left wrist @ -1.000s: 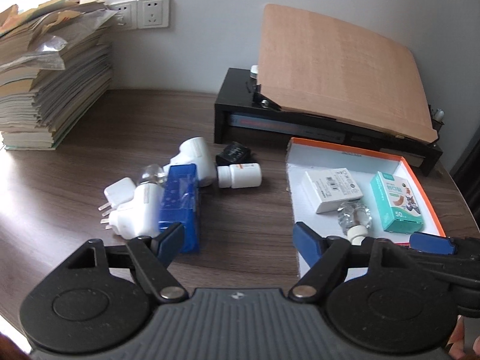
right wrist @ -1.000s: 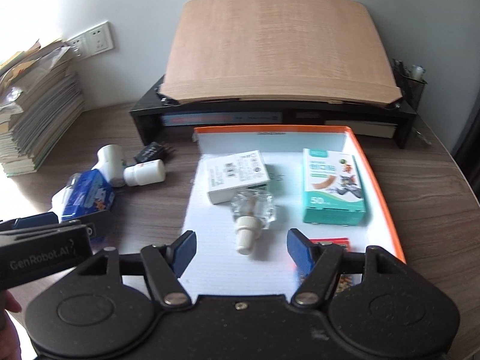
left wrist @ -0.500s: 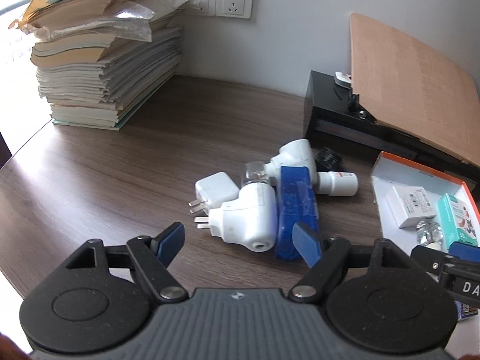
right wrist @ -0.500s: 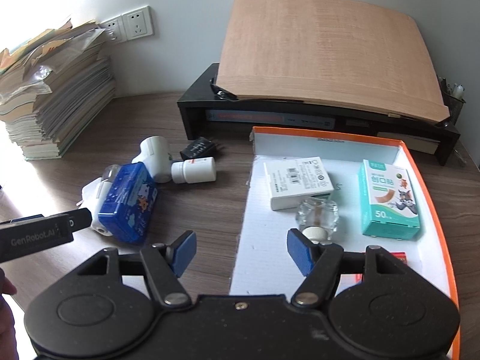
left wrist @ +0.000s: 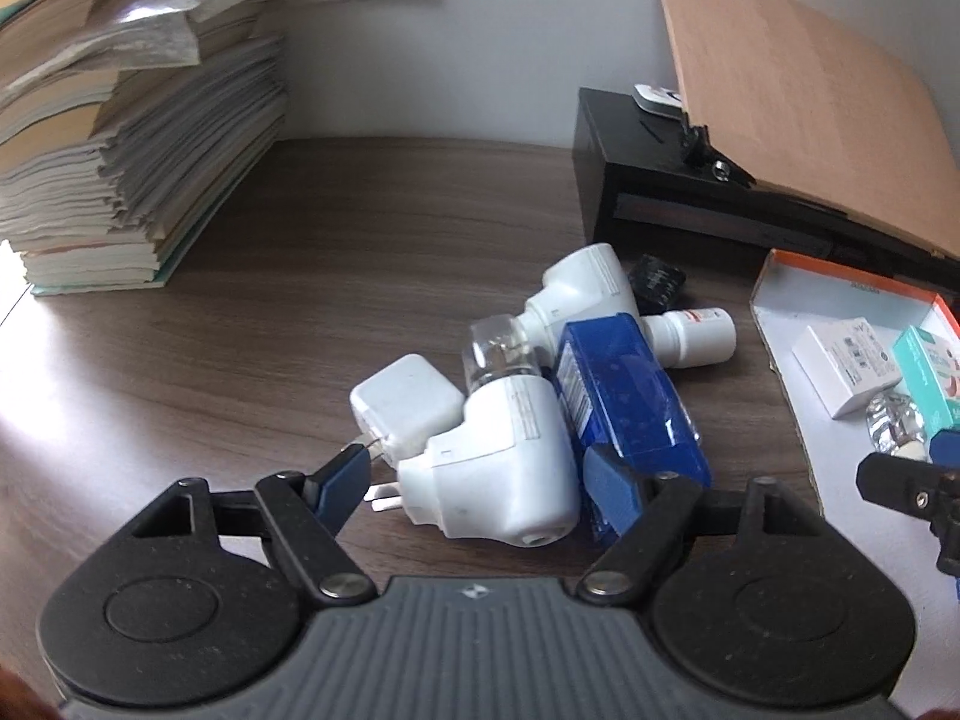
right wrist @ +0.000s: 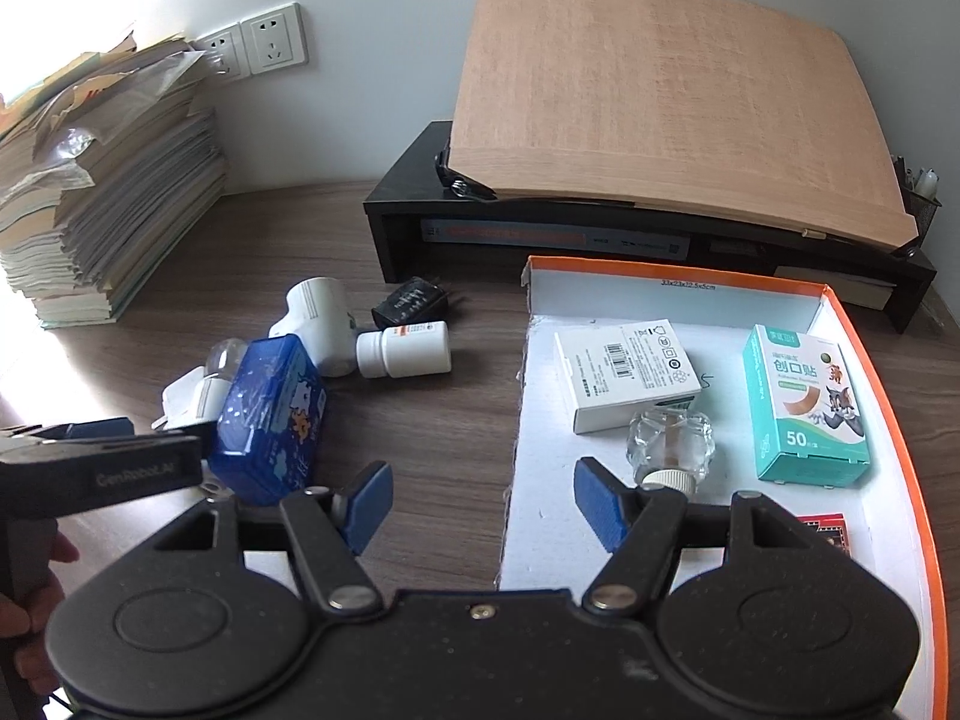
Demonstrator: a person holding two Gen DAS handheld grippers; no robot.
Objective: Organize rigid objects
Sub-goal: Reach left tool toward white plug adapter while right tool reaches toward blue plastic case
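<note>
Three items in orange-rimmed tray (right wrist: 887, 372); both grippers' jaws open, empty.

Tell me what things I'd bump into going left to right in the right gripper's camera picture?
Stack of papers → blue pack → white pill bottle → white box → teal bandage box → tray's orange rim.

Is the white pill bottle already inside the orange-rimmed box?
No, the white pill bottle lies on its side on the table, left of the orange-rimmed box, beside the black adapter.
</note>
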